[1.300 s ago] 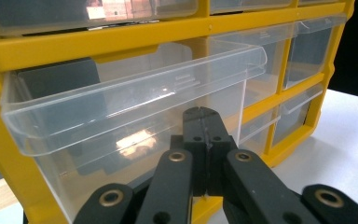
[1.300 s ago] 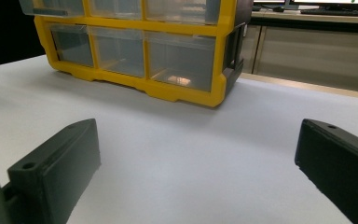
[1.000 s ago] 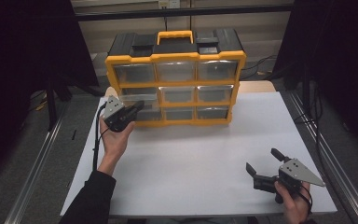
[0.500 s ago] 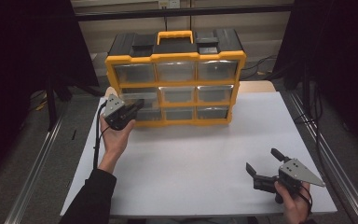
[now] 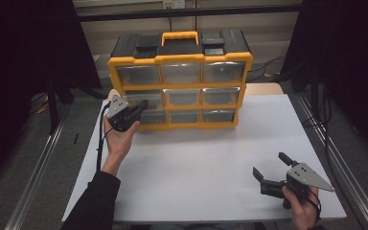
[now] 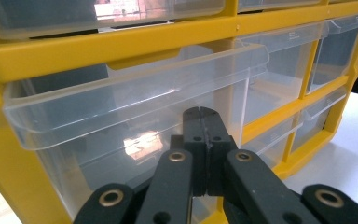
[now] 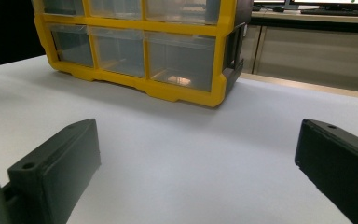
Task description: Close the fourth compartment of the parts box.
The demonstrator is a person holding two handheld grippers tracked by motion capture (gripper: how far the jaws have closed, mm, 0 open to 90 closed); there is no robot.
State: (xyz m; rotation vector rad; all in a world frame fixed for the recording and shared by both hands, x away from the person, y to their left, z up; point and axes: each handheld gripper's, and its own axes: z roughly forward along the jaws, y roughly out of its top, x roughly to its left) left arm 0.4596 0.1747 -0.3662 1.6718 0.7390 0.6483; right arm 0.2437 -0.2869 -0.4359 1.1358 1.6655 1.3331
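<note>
Left gripper (image 5: 141, 106) clenched with nothing between, tips at a drawer (image 6: 135, 98) of the organizer (image 5: 179, 60), right gripper (image 5: 270, 168) released over the table (image 5: 196, 158).

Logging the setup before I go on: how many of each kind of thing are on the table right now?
Yellow drawer cabinet: 1
Clear drawers in it: 9
Left gripper, shut, at the left drawers: 1
Right gripper, open: 1
Total: 12
</note>
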